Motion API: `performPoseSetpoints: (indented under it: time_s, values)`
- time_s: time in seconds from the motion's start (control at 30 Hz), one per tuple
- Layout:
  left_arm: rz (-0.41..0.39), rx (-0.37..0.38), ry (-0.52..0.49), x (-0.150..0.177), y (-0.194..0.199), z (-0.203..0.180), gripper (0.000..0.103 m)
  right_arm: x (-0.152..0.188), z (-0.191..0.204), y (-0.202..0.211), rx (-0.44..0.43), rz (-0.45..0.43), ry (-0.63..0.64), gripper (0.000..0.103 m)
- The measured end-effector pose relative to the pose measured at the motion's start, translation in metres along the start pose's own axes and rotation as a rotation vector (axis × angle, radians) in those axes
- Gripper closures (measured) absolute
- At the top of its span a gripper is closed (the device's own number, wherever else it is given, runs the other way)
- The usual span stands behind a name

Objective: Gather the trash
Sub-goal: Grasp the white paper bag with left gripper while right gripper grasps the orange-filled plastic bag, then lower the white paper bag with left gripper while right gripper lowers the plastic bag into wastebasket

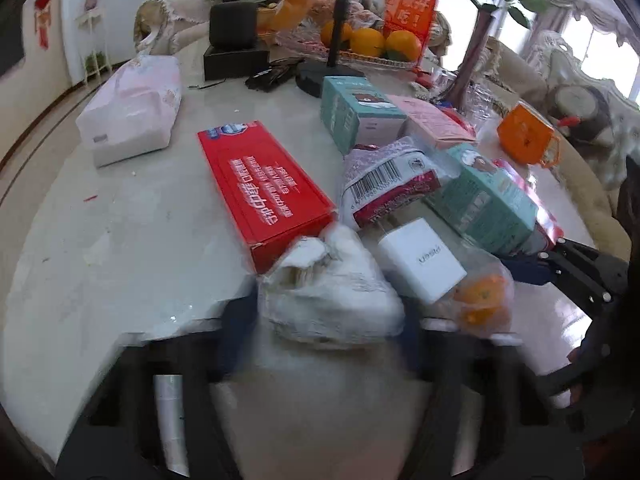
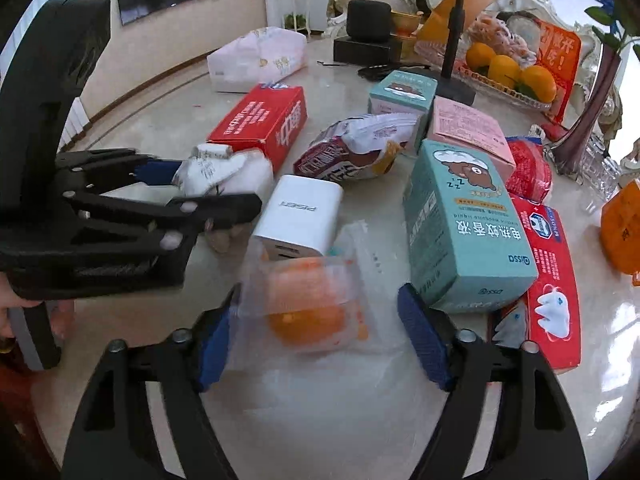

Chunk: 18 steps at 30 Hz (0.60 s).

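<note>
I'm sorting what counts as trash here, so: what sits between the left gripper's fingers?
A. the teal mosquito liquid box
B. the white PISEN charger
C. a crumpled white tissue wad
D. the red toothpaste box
C: the left gripper is closed around the crumpled white tissue wad, with the white PISEN charger lying free beside it; the right wrist view shows the same grip.

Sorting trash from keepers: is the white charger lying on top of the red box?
No. The white charger rests on the table, apart from the red box.
</note>
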<state>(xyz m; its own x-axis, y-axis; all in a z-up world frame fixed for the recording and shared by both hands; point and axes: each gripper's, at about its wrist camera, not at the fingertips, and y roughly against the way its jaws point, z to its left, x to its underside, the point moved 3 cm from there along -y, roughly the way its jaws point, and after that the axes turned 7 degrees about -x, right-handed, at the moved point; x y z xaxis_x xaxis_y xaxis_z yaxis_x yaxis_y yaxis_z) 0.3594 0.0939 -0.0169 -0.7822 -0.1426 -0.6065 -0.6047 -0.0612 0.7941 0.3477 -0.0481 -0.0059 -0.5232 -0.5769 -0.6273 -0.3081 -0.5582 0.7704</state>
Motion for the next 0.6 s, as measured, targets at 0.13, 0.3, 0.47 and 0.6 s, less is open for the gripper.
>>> performPoseSetpoints:
  time_s: [0.13,0.3,0.47,0.6]
  values:
    - [-0.005,0.017,-0.007,0.007,0.007,0.000,0.062,0.002,0.005,0.006,0.013,-0.019,-0.004,0.059]
    - [-0.032,0.042,-0.007,0.015,0.023,0.003,0.062,0.011,0.014,0.021,-0.004,-0.055,-0.041,0.064]
    - [-0.043,0.060,0.011,0.029,0.045,0.013,0.062,0.021,0.020,0.039,0.015,-0.088,-0.087,0.065]
    - [-0.094,0.090,-0.005,0.055,0.083,0.021,0.062,0.049,0.028,0.076,-0.008,-0.171,-0.171,0.065]
